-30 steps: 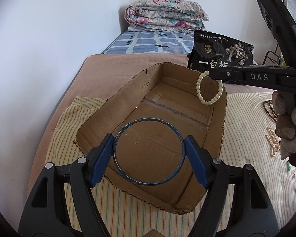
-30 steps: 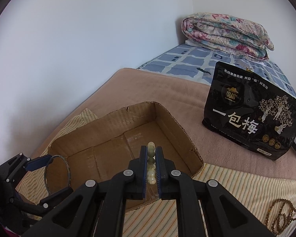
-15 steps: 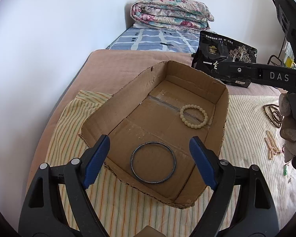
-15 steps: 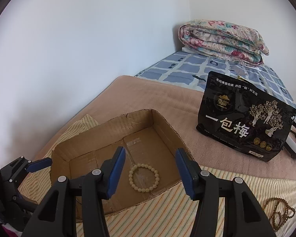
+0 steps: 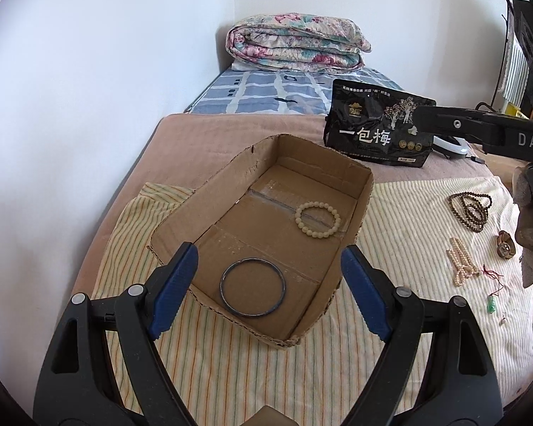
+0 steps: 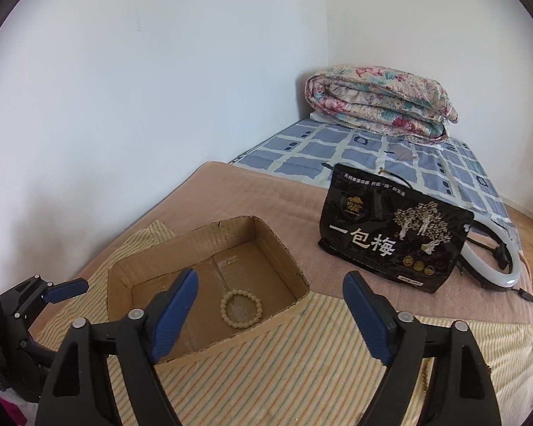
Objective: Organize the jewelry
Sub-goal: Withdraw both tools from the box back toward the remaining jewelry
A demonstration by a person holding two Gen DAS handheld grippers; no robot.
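The striped cloth is spread over the bed, and the cardboard box is set on its left part. Two pieces are already laid flat on the box floor: the dark bangle near the front wall and the cream bead bracelet farther back, well apart from each other.

The left gripper is held above the front of the box with its jaws wide apart and nothing between them. The jaws of the right gripper have just been opening; they stand wide apart and empty, and the bracelet is seen below them on the box floor.

The release step seems finished, so the next pickup should be prepared. On the cloth to the right of the box are left the brown bead necklace, the pearl strand, a small round piece and a green pendant on a red cord.

It is judged that the grippers should be lifted clear of the box walls first. The loose strands are best gripped where several loops are bunched together, so that nothing is dragged over the cloth. The pendant is small; a slow, low closing will be needed.
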